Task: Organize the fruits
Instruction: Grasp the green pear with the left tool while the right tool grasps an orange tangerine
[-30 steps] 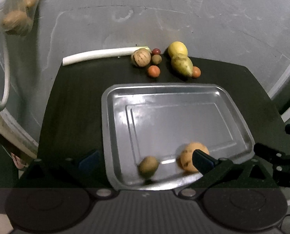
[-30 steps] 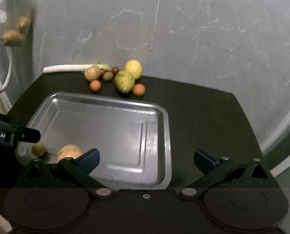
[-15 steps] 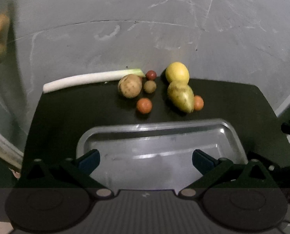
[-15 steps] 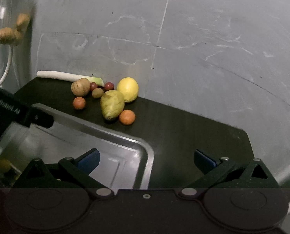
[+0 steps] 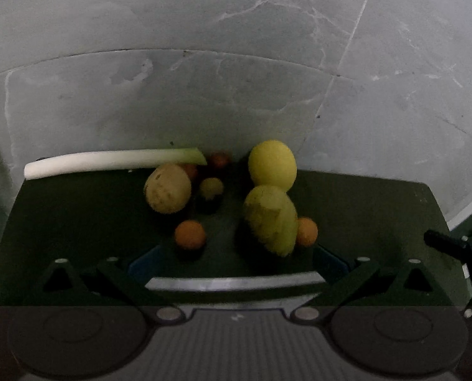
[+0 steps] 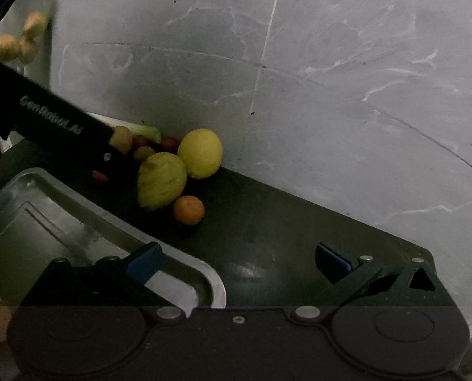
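Note:
A loose heap of fruit lies at the back of the black table (image 5: 77, 222): a tan round fruit (image 5: 167, 189), a yellow lemon (image 5: 272, 165), a green-yellow oblong fruit (image 5: 271, 219), two small orange fruits (image 5: 190, 234) (image 5: 306, 231), and small greenish (image 5: 211, 188) and red (image 5: 220, 159) ones. My left gripper (image 5: 236, 260) is open and empty, just short of the heap, above the far rim of the metal tray (image 5: 236, 283). My right gripper (image 6: 239, 260) is open and empty over the tray's right corner (image 6: 210, 282). From there the lemon (image 6: 200, 153) and oblong fruit (image 6: 161, 180) lie ahead to the left.
A white leek (image 5: 115, 160) lies along the grey wall behind the fruit. In the right wrist view the left gripper's black body (image 6: 45, 120) hides part of the heap, and a clear bag of tan lumps (image 6: 14, 41) hangs at the top left. The table's right edge (image 6: 426, 250) is close.
Both grippers have moved forward over the tray toward the fruit heap. The two fruits lying in the tray have dropped out of the left wrist view. Both stay open.

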Motion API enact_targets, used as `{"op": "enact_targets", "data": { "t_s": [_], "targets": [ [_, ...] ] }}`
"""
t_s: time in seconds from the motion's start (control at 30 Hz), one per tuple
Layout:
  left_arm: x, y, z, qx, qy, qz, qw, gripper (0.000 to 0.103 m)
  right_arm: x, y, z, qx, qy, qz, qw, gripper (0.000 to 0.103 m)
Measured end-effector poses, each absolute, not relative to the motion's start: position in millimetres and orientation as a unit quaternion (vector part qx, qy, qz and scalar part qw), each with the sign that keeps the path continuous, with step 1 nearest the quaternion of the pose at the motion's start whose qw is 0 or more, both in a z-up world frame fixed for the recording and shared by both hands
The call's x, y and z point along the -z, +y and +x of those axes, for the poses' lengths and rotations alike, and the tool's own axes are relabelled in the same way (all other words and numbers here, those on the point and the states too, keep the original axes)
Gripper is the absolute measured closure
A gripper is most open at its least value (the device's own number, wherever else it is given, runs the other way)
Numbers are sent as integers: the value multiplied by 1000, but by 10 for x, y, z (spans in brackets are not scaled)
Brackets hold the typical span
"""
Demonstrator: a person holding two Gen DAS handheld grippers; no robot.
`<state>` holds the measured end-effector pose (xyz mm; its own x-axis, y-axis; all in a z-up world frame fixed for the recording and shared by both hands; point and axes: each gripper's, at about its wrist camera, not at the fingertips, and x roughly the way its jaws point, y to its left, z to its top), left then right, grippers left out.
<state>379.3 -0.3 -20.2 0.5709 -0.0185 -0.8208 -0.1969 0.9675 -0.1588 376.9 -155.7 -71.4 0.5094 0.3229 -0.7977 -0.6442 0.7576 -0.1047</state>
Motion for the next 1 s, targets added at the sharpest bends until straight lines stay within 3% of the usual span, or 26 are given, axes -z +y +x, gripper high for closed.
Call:
{"op": "enact_targets", "data": {
  "t_s": [0.33,0.87,1.0],
  "targets": [
    [345,-114,4103,-49,466,-120,875,1,935,-1410,3921,-316,399,-220,832,2],
    [568,-197,4347,-55,478,-141,865,1,1108,-1298,4012,-362,396,-203,819,24],
    [580,-198,4360,-53,477,-147,865,8,1130,-1296,4020,-368,395,-197,818,29]
  ]
}}
